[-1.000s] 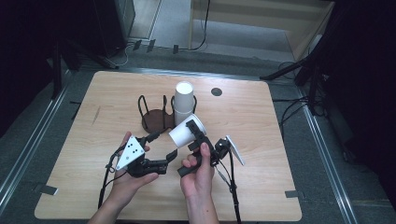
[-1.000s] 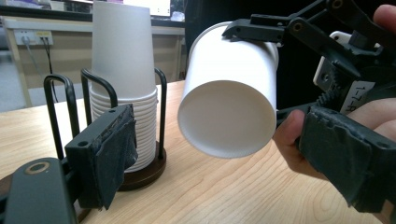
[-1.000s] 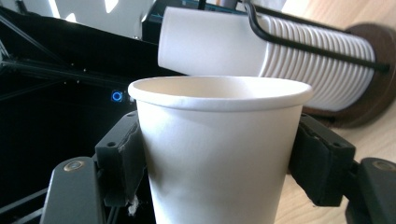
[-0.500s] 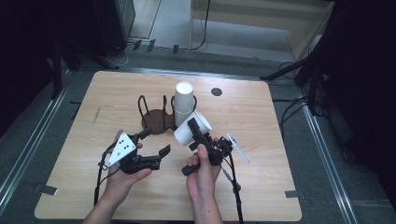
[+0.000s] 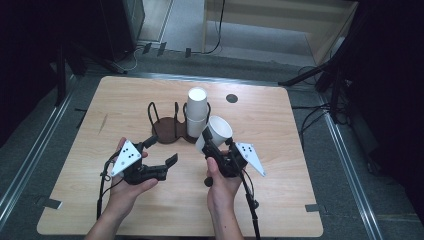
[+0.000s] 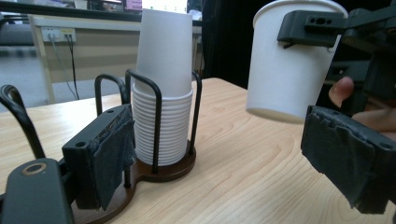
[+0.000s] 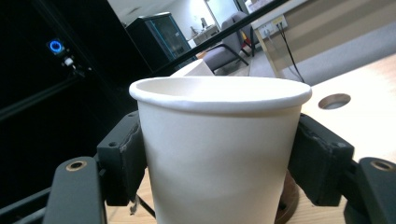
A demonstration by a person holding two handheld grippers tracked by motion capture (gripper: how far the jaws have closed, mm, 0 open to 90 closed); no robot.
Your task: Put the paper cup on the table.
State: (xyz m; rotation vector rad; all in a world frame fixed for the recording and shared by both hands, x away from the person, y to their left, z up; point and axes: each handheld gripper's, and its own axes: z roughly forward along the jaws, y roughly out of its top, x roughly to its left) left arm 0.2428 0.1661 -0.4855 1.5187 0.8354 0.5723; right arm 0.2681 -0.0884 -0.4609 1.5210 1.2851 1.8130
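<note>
While you look down from the high view, your right gripper (image 5: 210, 142) clamps a single paper cup (image 5: 215, 132) held clear of the table (image 5: 280, 165), just beside the wire cup holder (image 5: 167, 131) with its stack of cups (image 5: 196, 112). Your left gripper (image 5: 161, 152) hovers apart, jaws spread and gripping nothing.

From the left gripper view, the cup (image 6: 289, 60) hangs tilted beyond your two wide-apart pads (image 6: 114, 149), with the stack (image 6: 163, 112) standing in the holder (image 6: 161, 170) near it.

Along the right gripper view, both jaws press the cup's (image 7: 219, 149) sides below the rim. Squeeze harder and I judge the thin wall could buckle; loosen, and the tilted cup may slip out. A swing sideways could knock the stack.
</note>
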